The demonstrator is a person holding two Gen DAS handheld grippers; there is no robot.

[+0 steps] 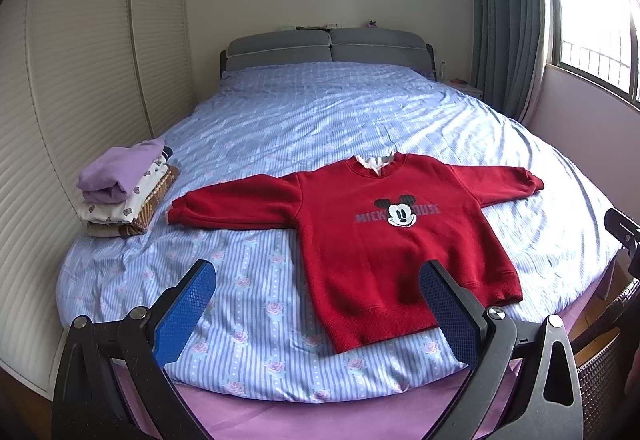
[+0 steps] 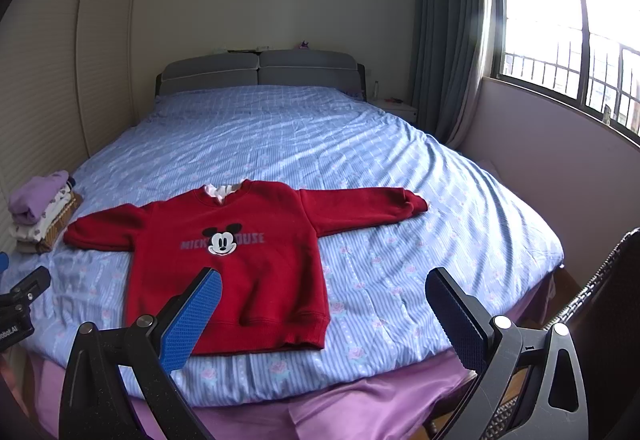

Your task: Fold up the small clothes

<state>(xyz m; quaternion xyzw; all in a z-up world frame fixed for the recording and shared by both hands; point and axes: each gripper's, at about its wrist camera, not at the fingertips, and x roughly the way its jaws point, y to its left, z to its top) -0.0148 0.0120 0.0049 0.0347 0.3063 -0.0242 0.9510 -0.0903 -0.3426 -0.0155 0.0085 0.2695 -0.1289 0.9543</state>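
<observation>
1. Left wrist view: the left hand-held gripper is released, its jaws spread wide and holding nothing, above the foot of the bed. Each of its two fingers carries a blue textured pad. The right finger covers part of the hem of the sweater.
2. One red sweater lies flat, face up, near the bed's foot, both sleeves spread sideways. It looks like thick fleece with ribbed cuffs and hem. A cartoon mouse face sits over grey lettering and hides the middle letters. A white collar shows at the neck.
3. One stack of folded clothes sits at the bed's left edge, near the sweater's sleeve end: lilac on top, a white spotted piece, brown striped below. The exact count is hard to tell.
4. The cover is blue striped with pink roses and is wrinkled. At the right edge a black part of the right hand-held gripper is cut off.
5. Right wrist view: the right hand-held gripper is likewise released and empty. Its left finger overlaps the sweater body.
6. The stack sits far left. The left hand-held gripper is only partly in frame there. Glare washes out the window.
</observation>
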